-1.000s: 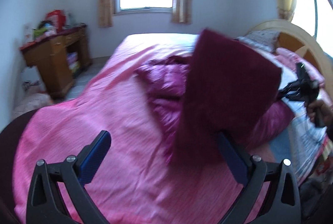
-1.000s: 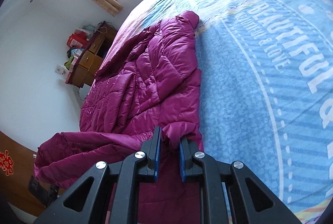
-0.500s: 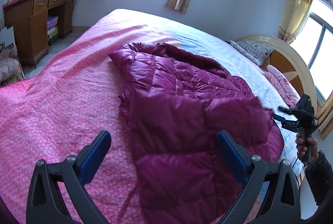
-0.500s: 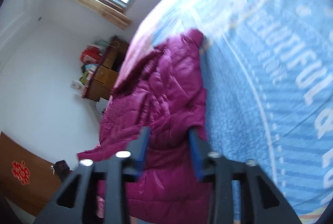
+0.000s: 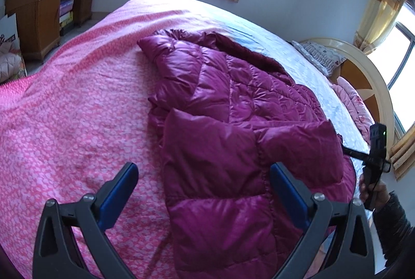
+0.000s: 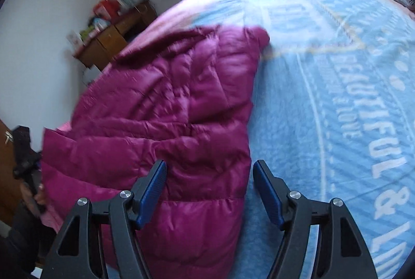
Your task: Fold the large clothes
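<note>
Magenta down jacket lies spread on the bed, partly folded, one quilted panel turned over its near end. It straddles the pink bedspread and the blue printed sheet. Left tool hangs above the jacket's near edge, jaws wide apart, blue pads clear of the fabric, gripping nothing. Right tool hangs over the jacket's opposite edge; its jaws have just been opening and now stand released, the jacket hem below and between them but untouched by either pad. Right-wrist view is motion-blurred. Wooden dresser stands against the far wall, well apart from the bed
</note>
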Tool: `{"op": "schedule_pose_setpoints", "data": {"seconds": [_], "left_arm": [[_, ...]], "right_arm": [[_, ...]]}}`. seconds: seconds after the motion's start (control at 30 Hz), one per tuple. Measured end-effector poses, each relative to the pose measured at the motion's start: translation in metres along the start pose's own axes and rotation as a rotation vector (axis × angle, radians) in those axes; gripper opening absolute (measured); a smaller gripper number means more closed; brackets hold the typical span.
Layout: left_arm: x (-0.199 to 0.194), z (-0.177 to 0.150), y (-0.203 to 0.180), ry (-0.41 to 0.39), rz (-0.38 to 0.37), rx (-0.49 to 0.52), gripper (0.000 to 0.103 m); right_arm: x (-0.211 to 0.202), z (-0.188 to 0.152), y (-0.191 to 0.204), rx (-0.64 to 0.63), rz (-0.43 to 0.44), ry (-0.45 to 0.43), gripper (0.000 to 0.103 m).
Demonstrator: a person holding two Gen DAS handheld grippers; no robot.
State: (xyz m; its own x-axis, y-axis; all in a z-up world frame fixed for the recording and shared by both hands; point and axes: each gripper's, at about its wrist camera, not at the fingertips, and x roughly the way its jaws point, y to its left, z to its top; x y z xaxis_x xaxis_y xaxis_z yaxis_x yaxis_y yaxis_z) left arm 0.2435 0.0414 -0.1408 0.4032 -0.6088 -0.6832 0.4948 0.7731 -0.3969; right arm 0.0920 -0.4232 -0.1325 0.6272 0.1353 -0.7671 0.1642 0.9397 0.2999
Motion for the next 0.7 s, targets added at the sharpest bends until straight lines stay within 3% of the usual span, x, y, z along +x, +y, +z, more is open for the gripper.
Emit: {"op": "schedule_pose_setpoints", "data": {"seconds": [0.1, 0.13, 0.2, 0.23, 0.3, 0.4, 0.5, 0.7], "left_arm": [[0.005, 0.000, 0.000, 0.017, 0.003, -0.008, 0.096], [0.006, 0.000, -0.002, 0.017, 0.002, -0.001, 0.091], [0.007, -0.002, -0.010, 0.011, 0.004, 0.024, 0.064], [0.005, -0.003, -0.013, 0.000, 0.018, 0.039, 0.058], [-0.003, -0.008, -0.021, -0.043, 0.061, 0.070, 0.036], [-0.021, -0.014, -0.025, -0.098, 0.066, 0.054, 0.019], [-0.046, -0.020, -0.025, -0.174, 0.039, 0.025, 0.011], [-0.085, -0.017, -0.040, -0.284, 0.035, 0.046, 0.009]], "right_arm": [[0.000, -0.006, 0.006, -0.036, -0.024, -0.038, 0.065], [-0.002, -0.008, 0.007, -0.041, -0.018, -0.045, 0.041], [-0.006, -0.011, 0.009, -0.037, -0.023, -0.051, 0.028], [-0.009, -0.012, 0.012, -0.040, -0.036, -0.068, 0.022], [-0.022, -0.015, 0.017, -0.050, -0.058, -0.107, 0.017], [-0.047, -0.019, 0.030, -0.075, -0.075, -0.165, 0.012], [-0.077, -0.025, 0.047, -0.125, -0.105, -0.236, 0.012], [-0.123, -0.021, 0.079, -0.179, -0.120, -0.370, 0.012]]}}
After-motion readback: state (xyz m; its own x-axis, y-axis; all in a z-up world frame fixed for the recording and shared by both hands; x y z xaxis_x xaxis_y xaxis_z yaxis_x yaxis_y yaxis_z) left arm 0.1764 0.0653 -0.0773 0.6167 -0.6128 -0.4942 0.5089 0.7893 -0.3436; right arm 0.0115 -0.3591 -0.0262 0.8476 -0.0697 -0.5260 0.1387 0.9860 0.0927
